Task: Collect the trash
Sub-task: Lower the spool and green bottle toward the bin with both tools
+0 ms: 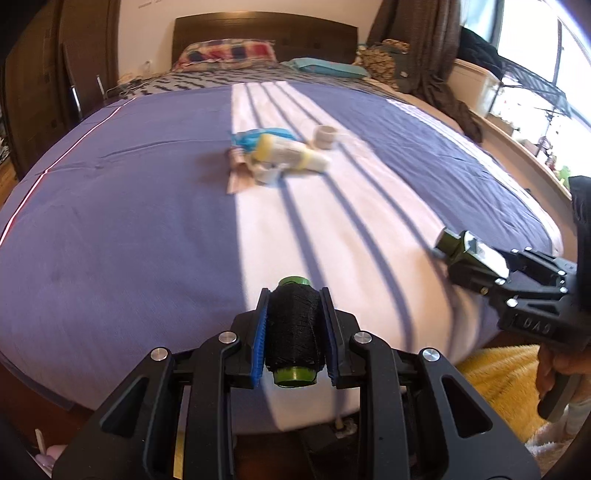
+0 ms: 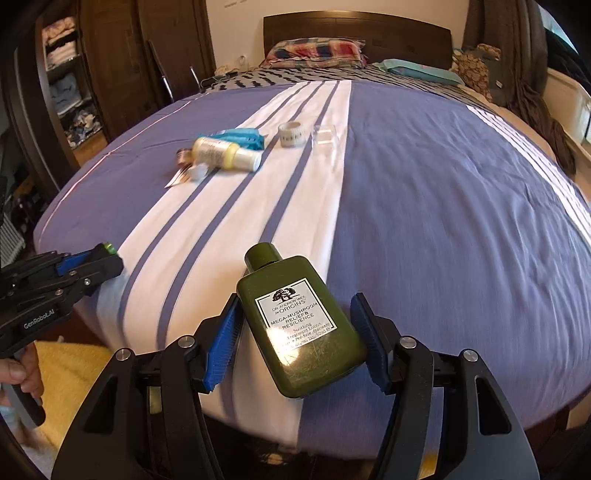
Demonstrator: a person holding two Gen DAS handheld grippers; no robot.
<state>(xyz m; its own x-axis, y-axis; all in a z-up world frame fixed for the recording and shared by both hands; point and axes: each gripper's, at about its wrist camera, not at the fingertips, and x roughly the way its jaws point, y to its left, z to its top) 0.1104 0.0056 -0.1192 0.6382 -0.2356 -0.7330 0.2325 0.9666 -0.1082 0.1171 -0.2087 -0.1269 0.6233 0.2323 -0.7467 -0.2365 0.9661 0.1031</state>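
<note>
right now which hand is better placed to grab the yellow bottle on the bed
Neither is free: the left gripper clamps a black thread spool, the right gripper a green lotion bottle. The yellow bottle lies toward the left's side.

Thread spool (image 1: pixel 293 328): black, green core, clamped in left gripper (image 1: pixel 294 325).
Lotion bottle (image 2: pixel 301 325): dark green, tilted, in right gripper (image 2: pixel 295 339).
Yellow bottle (image 2: pixel 225 153): lying on bed.

Wide bed with purple-and-white striped cover (image 2: pixel 424 206); dark wooden headboard (image 2: pixel 354 31) against white wall (image 1: pixel 147 33); dark wooden wardrobe (image 2: pixel 110 59) left; bright window (image 1: pixel 535 48) right; yellow fluffy rug (image 1: pixel 506 380) on floor.
</note>
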